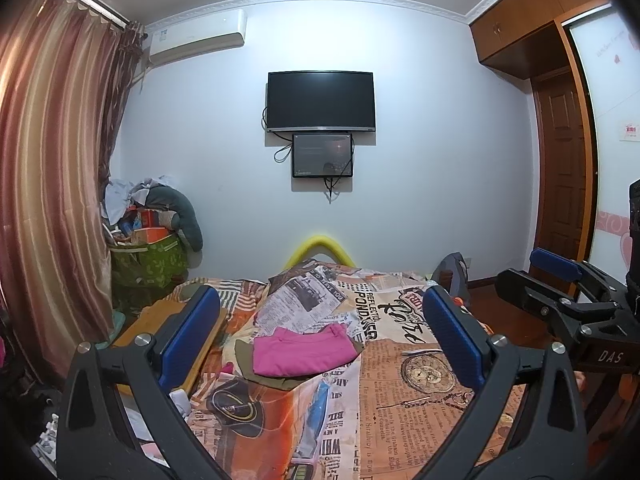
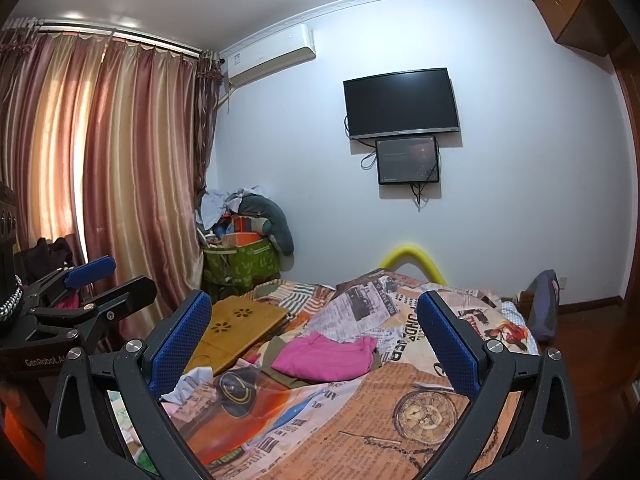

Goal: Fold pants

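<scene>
A folded pink pair of pants [image 1: 304, 350] [image 2: 326, 356] lies on the bed, on top of an olive garment [image 1: 280, 380] [image 2: 290, 378] that sticks out beneath it. My left gripper [image 1: 319, 291] hovers open above the near end of the bed, with the pants farther ahead between its blue pads. My right gripper [image 2: 314, 296] is open too, level beside it, holding nothing. Each gripper shows at the edge of the other's view, with blue pads [image 1: 556, 265] [image 2: 92, 270] apart.
The bed wears an orange newspaper-print cover [image 1: 400, 400] [image 2: 360, 420]. A wooden lap tray [image 1: 160, 312] [image 2: 236, 328] rests on its left side. A green bag of clutter [image 2: 240, 264] stands by the curtain. A TV [image 1: 320, 100] hangs on the far wall, with a wardrobe [image 1: 560, 184] at right.
</scene>
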The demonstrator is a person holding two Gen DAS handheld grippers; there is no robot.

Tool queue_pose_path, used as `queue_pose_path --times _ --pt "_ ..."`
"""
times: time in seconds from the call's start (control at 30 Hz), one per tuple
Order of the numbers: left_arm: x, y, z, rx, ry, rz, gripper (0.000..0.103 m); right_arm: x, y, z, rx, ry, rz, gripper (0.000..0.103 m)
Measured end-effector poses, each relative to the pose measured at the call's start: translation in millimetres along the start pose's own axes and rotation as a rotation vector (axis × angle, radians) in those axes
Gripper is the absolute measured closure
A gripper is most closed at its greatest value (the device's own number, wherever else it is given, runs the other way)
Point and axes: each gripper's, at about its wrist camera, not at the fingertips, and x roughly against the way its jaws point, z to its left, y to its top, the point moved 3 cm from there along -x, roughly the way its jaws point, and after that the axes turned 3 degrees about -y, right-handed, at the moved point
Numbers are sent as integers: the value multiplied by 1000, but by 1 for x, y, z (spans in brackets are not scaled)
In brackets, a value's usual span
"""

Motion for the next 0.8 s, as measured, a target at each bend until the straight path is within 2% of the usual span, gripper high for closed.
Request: queue_pose_path --times 0.8 --pt "-6 -4 2 19 -36 35 0 1 -1 0 -7 -1 -1 1"
